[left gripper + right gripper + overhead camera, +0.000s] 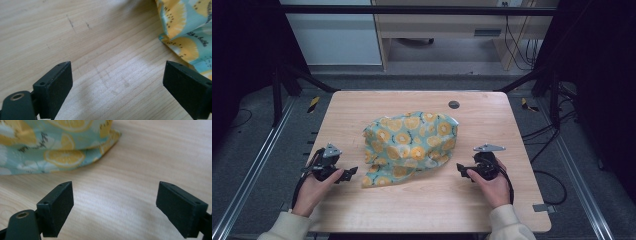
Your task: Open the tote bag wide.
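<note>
A crumpled teal cloth printed with yellow lemon slices [409, 146] lies in the middle of the wooden table [492, 120]. My left gripper [351, 174] rests on the table just left of the cloth's near corner, open, with bare wood between its jaws. In the left gripper view the cloth [186, 27] shows at the upper right, past the left gripper [117, 82]. My right gripper [460, 170] sits right of the cloth, open and holding nothing. The right gripper view has the cloth's edge [55, 147] ahead at the upper left, beyond the right gripper [115, 202].
A dark round grommet [454, 104] sits near the table's far edge. Black frame bars [412, 10] and cables surround the table, and a metal bracket [542, 207] sticks out at the near right corner. A desk stands on the floor beyond.
</note>
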`<state>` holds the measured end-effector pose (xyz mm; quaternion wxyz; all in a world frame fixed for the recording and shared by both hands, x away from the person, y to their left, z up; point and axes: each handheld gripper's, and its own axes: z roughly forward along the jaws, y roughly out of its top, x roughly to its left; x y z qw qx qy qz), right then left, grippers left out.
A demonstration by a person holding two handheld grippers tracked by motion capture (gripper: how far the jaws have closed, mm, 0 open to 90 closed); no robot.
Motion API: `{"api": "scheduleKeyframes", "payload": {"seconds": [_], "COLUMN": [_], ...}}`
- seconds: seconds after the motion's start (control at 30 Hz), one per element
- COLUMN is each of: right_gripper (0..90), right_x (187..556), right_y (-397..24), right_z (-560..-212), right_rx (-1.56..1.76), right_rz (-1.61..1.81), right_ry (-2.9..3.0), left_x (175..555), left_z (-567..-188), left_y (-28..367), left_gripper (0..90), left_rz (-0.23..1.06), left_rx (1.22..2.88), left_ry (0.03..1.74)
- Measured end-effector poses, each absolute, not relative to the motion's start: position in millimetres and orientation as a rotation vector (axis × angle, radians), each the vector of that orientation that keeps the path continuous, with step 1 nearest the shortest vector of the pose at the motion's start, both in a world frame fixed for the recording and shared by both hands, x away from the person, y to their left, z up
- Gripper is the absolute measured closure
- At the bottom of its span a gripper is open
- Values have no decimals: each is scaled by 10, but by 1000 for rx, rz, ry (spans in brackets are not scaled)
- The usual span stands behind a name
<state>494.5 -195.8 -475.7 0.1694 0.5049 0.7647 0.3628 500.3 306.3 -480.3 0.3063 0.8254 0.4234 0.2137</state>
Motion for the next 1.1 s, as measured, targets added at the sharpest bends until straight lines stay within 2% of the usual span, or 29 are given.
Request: {"api": "scheduleKeyframes", "payload": {"seconds": [0.1, 0.3, 0.33, 0.57, 0.97, 1.1], "right_gripper": [150, 178, 186, 198, 233, 301], "right_x": [4993, 5199, 5286, 5535, 5939, 6062], "right_y": [-1911, -1780, -1708, -1465, -1166, -1094], "right_z": [-4689, -4349, -4198, -3879, -3737, -3758], "right_rx": [1407, 1316, 1275, 1190, 1162, 1176], "right_rz": [1027, 1034, 1033, 1002, 1000, 1003], "right_ry": [2176, 2205, 2219, 2257, 2302, 2328], "left_x": [5008, 5020, 5028, 5016, 5022, 5012], "left_z": [-4815, -4838, -4859, -4850, -4852, -4848], "left_y": [3065, 3075, 3068, 3067, 3061, 3049], "left_gripper": [87, 89, 90, 94, 100, 112], "left_rz": [579, 577, 566, 570, 565, 564], "left_rx": [2216, 2239, 2251, 2264, 2278, 2281], "left_ry": [1115, 1140, 1151, 1164, 1162, 1154]}}
